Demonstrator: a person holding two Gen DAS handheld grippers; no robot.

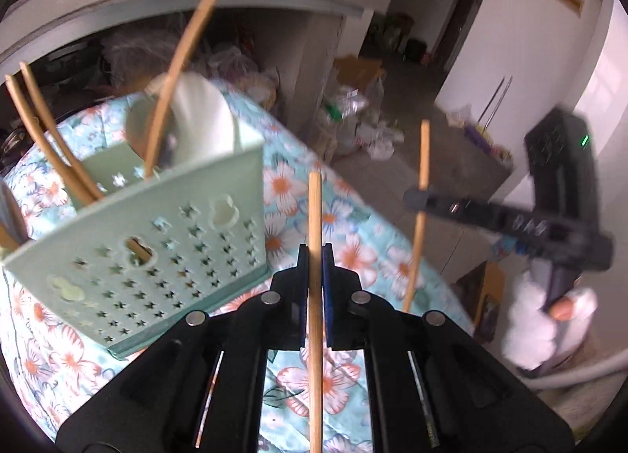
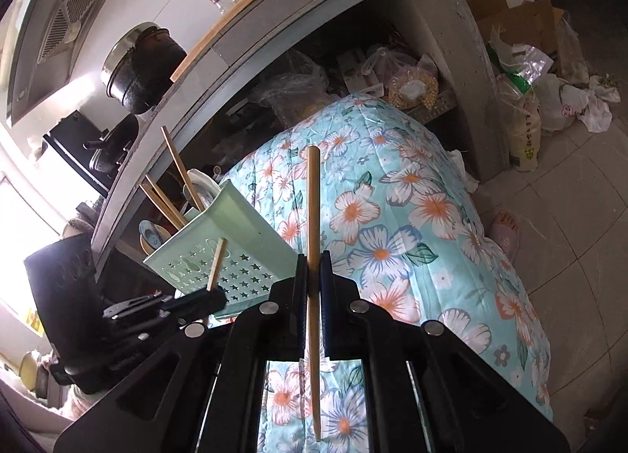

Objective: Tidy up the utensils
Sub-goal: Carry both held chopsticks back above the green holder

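Observation:
A pale green perforated utensil holder stands on the floral cloth. Several wooden chopsticks and a spoon lean inside it. My left gripper is shut on one chopstick, held upright just right of the holder. In the right wrist view the left gripper shows in front of the holder with its chopstick. My right gripper is shut on another chopstick. In the left wrist view the right gripper is farther right with its chopstick.
A grey counter overhangs a shelf stuffed with bags behind the holder. A black pot and bottles sit on the counter. Bags and cardboard boxes lie on the tiled floor to the right. A gloved hand holds the right gripper.

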